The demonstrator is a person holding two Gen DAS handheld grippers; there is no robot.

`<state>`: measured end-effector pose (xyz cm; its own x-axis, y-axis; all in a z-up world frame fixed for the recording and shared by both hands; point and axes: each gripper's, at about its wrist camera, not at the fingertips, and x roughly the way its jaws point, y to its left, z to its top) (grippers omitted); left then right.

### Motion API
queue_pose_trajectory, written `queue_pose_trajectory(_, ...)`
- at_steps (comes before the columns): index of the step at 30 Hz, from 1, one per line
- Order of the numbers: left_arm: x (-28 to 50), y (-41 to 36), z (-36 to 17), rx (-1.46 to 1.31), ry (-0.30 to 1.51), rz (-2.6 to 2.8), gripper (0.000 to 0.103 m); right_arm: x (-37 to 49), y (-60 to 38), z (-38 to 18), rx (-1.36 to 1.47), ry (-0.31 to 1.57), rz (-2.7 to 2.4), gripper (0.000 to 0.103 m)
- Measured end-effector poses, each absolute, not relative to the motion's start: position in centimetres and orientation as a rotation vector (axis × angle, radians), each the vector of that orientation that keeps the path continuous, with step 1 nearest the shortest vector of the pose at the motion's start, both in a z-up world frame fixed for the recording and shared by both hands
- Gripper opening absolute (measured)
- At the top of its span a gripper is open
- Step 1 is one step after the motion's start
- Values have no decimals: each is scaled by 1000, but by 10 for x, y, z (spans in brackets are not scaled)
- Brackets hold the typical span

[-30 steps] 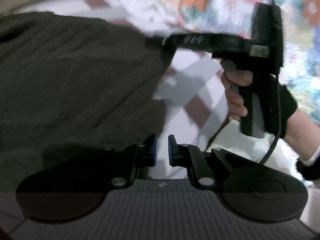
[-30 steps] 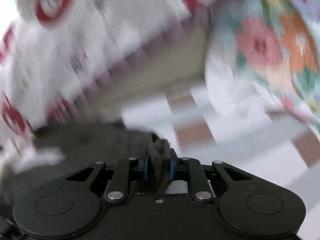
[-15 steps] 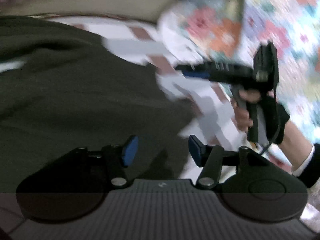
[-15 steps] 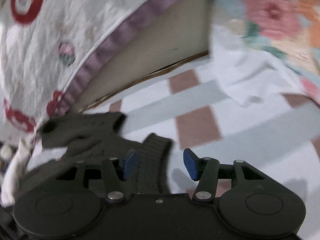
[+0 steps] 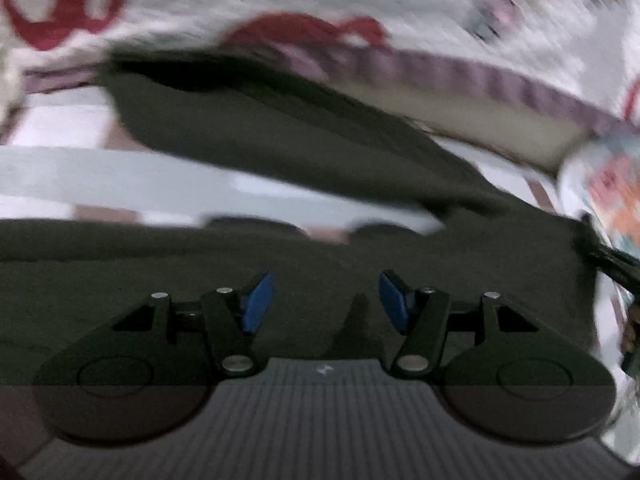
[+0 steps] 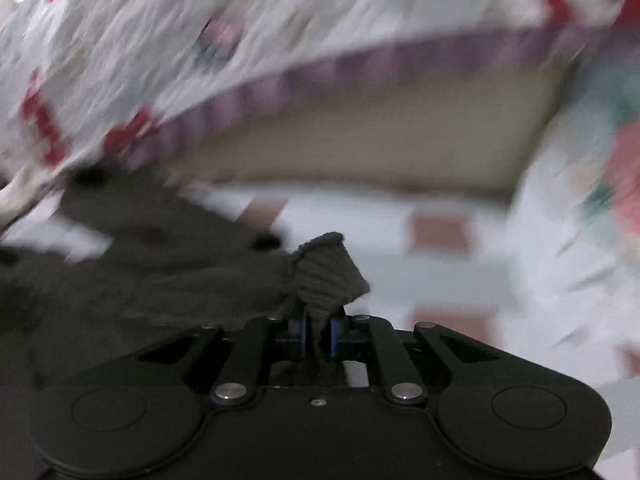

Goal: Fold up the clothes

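Right claw (image 6: 317, 334) clamped on dark sweater (image 6: 324, 280) cuff, left claw (image 5: 326, 300) spread apart above it

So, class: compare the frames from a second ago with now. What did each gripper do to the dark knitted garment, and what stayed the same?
The right gripper, open half a second ago, has shut on the ribbed cuff of the dark knitted garment and lifts it. The left gripper, nearly shut a second ago, has opened wide above the garment and holds nothing. The garment remains spread on the checked sheet.
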<state>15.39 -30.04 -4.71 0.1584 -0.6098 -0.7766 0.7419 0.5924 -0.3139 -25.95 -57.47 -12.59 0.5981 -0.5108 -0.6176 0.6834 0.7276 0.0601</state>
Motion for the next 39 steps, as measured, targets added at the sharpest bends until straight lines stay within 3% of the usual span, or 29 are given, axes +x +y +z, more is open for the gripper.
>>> queue_pose_trajectory(7, 197, -251, -68, 197, 993, -806, 58, -237, -581, -141, 306, 754, -729, 12)
queue_pose_trajectory(9, 206, -237, -74, 236, 993, -781, 58, -231, -583, -145, 306, 794, -735, 19)
queue_pose_trajectory(10, 210, -230, -74, 265, 988, -769, 58, -228, -584, -147, 306, 813, -738, 29)
queue_pose_trajectory(12, 219, -219, -76, 318, 977, -743, 62, -231, -583, -132, 315, 766, -734, 35)
queue_pose_trajectory(14, 232, -207, -76, 335, 977, -710, 63, -234, -583, -114, 328, 722, -717, 47)
queue_pose_trajectory(18, 254, -197, -77, 283, 1010, -692, 63, -218, -588, -86, 377, 690, -602, 52)
queue_pose_trajectory(20, 255, -206, -77, 302, 997, -728, 63, -188, -589, -84, 388, 751, -483, 61)
queue_pose_trajectory(26, 253, -239, -79, 324, 984, -831, 67, -113, -585, -124, 332, 958, -444, 61)
queue_pose_trajectory(30, 249, -255, -79, 315, 982, -903, 68, -112, -591, -143, 360, 1008, -496, 63)
queue_pose_trajectory(35, 237, -279, -85, 371, 973, -976, 74, -115, -588, -155, 410, 965, -482, 88)
queue_pose_trajectory(36, 233, -284, -86, 394, 966, -988, 74, -111, -584, -156, 381, 968, -480, 87)
queue_pose_trajectory(37, 230, -289, -88, 417, 960, -998, 74, -108, -579, -155, 338, 957, -466, 66)
queue_pose_trajectory(38, 227, -293, -89, 437, 956, -999, 74, -104, -574, -151, 301, 935, -425, 28)
queue_pose_trajectory(39, 224, -296, -90, 460, 950, -998, 71, -100, -569, -145, 251, 923, -423, 11)
